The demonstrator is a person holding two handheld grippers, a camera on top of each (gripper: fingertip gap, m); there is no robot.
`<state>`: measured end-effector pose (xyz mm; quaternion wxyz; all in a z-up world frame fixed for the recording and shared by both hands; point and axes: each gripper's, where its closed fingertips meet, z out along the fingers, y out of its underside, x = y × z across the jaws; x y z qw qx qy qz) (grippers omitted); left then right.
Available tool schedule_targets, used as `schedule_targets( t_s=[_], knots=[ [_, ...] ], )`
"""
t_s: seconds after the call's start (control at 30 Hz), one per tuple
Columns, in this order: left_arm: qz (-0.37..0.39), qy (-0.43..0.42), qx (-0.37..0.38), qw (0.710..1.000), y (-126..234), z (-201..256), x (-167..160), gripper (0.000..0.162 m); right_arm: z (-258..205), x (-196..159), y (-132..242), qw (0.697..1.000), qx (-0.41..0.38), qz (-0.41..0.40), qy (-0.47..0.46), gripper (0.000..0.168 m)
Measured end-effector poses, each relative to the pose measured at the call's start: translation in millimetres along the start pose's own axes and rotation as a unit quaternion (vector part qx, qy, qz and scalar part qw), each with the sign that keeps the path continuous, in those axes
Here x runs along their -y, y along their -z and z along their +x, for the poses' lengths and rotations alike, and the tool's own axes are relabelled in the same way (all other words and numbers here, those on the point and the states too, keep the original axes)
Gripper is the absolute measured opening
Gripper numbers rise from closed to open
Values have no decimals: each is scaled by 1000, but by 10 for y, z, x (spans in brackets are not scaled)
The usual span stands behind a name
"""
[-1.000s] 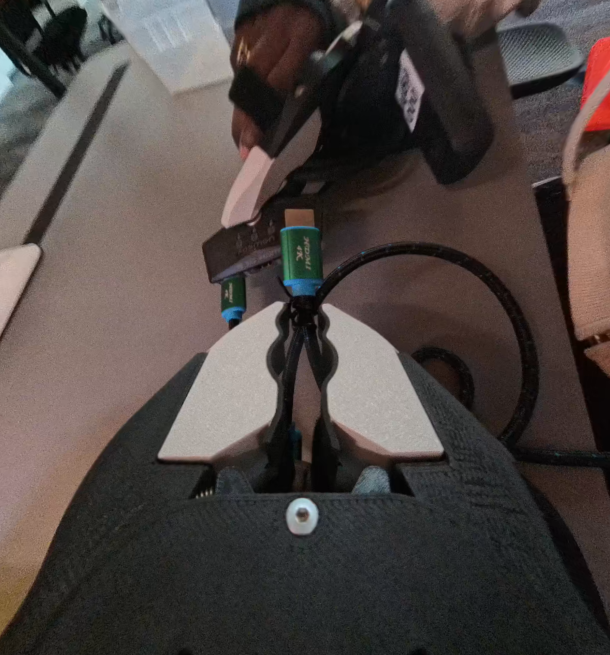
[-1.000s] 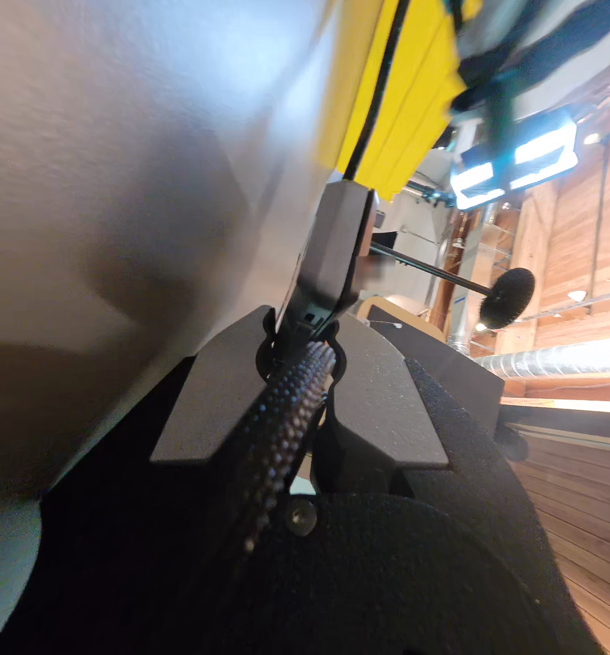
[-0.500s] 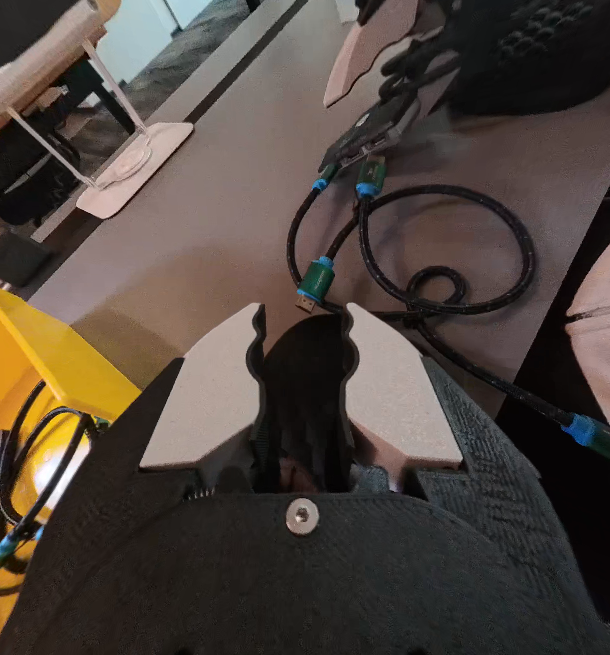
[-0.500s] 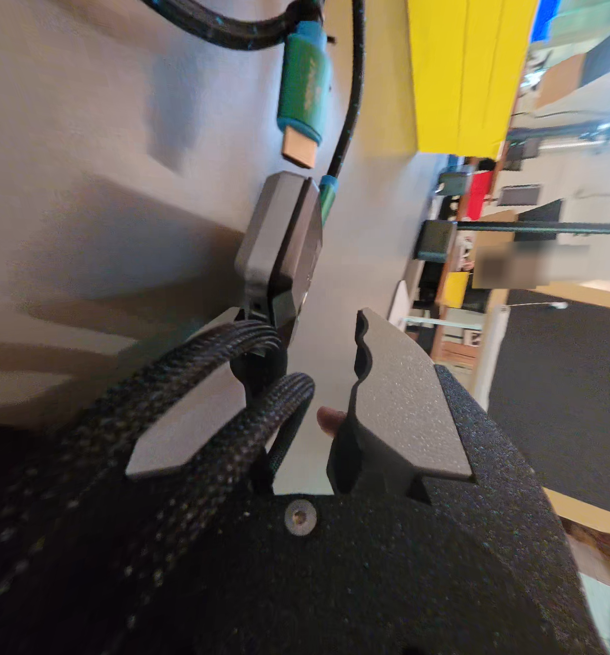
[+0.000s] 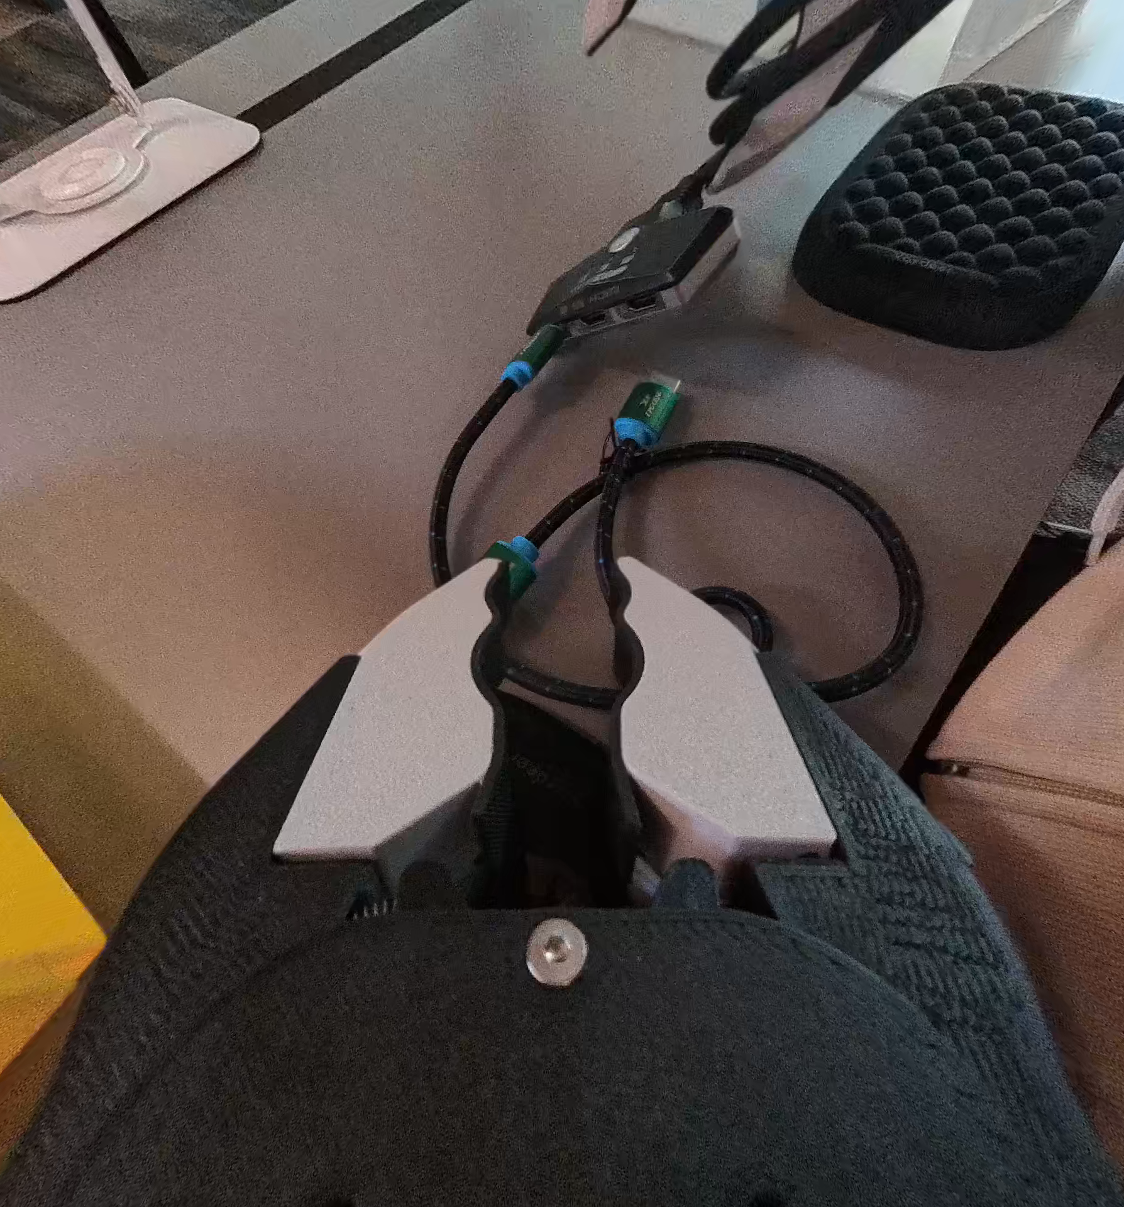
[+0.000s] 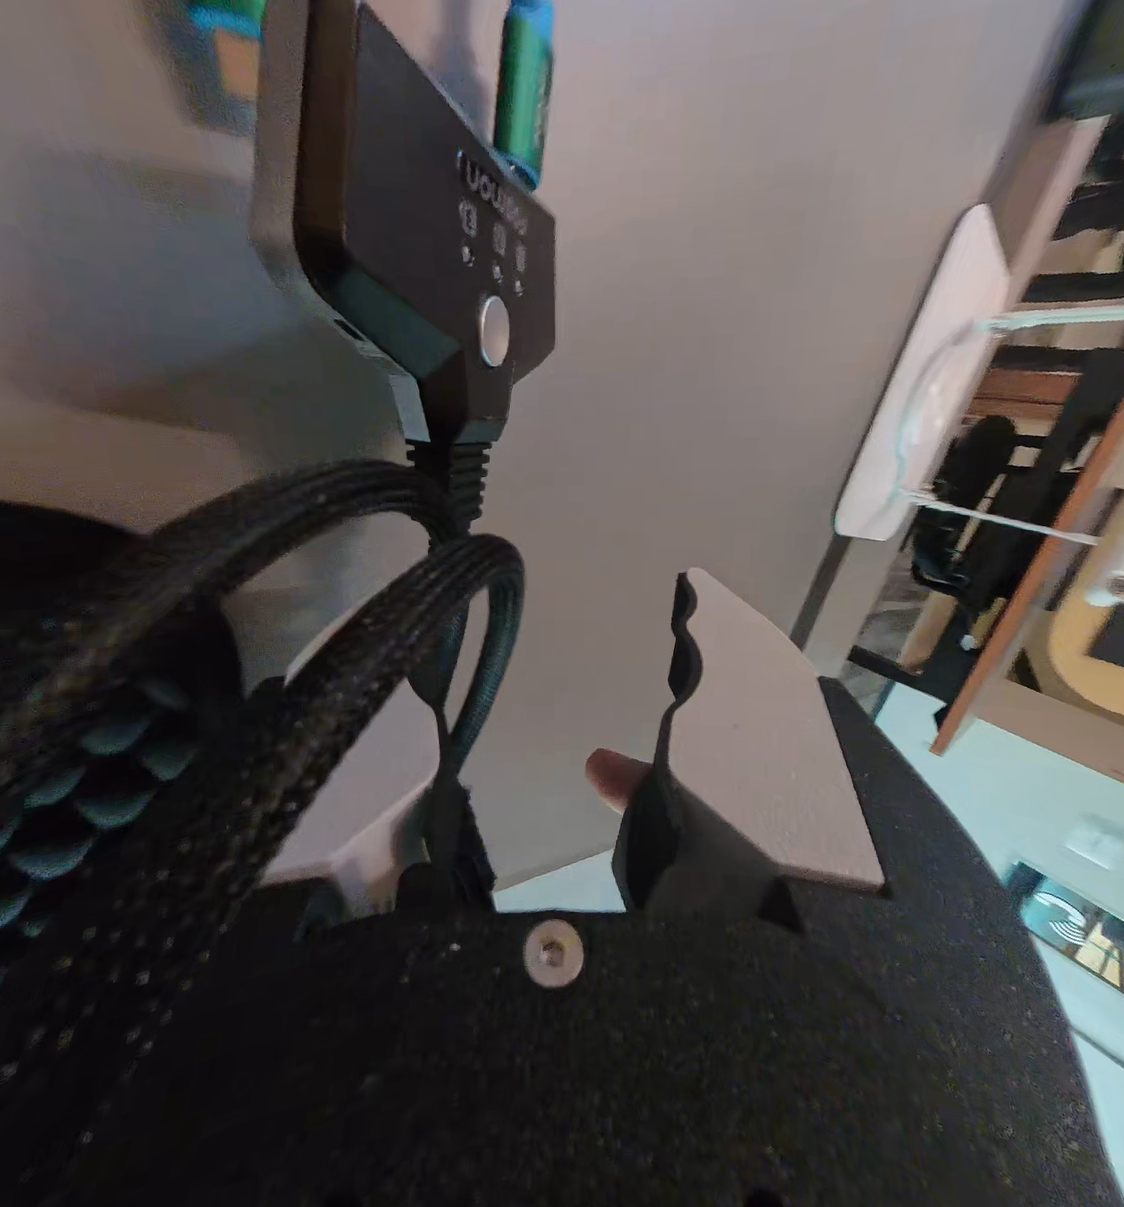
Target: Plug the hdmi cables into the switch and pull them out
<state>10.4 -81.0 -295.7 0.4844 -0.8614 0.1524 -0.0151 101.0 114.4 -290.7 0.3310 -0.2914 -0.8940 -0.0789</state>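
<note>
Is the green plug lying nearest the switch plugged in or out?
Out: the green plug lies on the table, apart from the switch.

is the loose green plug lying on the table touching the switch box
Apart. The left wrist view shows bare table between the loose green plug and the switch box; only the other green plug reaches its ports.

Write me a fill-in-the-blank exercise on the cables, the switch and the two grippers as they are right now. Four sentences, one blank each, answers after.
1. The number of green plugs seated in the switch is ____.
2. The loose plug lies on the table with its metal tip pointing ____ the switch.
3. The left gripper is ____ and grips nothing.
4. The cushion beside the switch is coloured ____.

Answers: one; toward; open; black
</note>
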Motion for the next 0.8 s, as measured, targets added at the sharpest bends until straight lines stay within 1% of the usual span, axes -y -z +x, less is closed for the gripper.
schedule_targets(
  t_s=[0.07,0.13,0.17,0.23,0.27,0.33,0.4,0.47,0.53,0.57,0.6,0.63,0.67,0.7,0.73,0.77,0.8],
  knots=[
    [-15,-12,24,1000,-8,6,-57,33,18,106,-12,1000,-11,11,-5,65],
    [-33,-18,14,999,-8,78,-79,36,-64,129,-20,1000,12,2,-1,61],
    [-36,-22,5,999,2,111,-78,35,-112,88,-20,1000,29,-11,-5,61],
    [-41,-36,12,998,40,107,-97,35,-167,-77,-13,997,49,-52,-22,62],
    [-48,-42,18,998,55,85,-122,35,-133,-181,-5,996,37,-78,-18,64],
    [-58,-49,21,997,52,71,-169,35,-11,-385,33,991,-8,-135,20,67],
    [-50,-53,18,997,5,112,-147,32,90,-508,82,983,-45,-171,58,71],
    [-46,-66,20,997,-65,158,-98,31,167,-540,88,981,-76,-173,51,70],
    [-55,-79,27,995,-148,171,-67,31,179,-491,37,981,-96,-155,60,70],
    [-63,-89,30,994,-191,173,-66,31,135,-461,5,982,-92,-146,75,67],
    [-68,-100,29,992,-234,182,-62,31,42,-459,-16,983,-70,-144,87,63],
    [-71,-104,24,992,-278,196,-56,30,-86,-512,-6,984,-29,-152,87,58],
    [-83,-103,10,991,-323,228,-86,26,-199,-638,68,982,18,-177,65,57],
    [-115,-106,-7,988,-362,259,-182,17,-107,-833,250,976,7,-217,20,60],
    [-135,-115,2,984,-385,213,-239,7,302,-1067,630,962,-113,-244,-50,59],
    [-143,-131,4,981,-383,186,-250,6,809,-1283,1308,910,-304,-222,-172,48],
    [-145,-139,-2,980,-371,185,-244,6,1088,-1384,2040,820,-450,-114,-334,40]
  ],
)
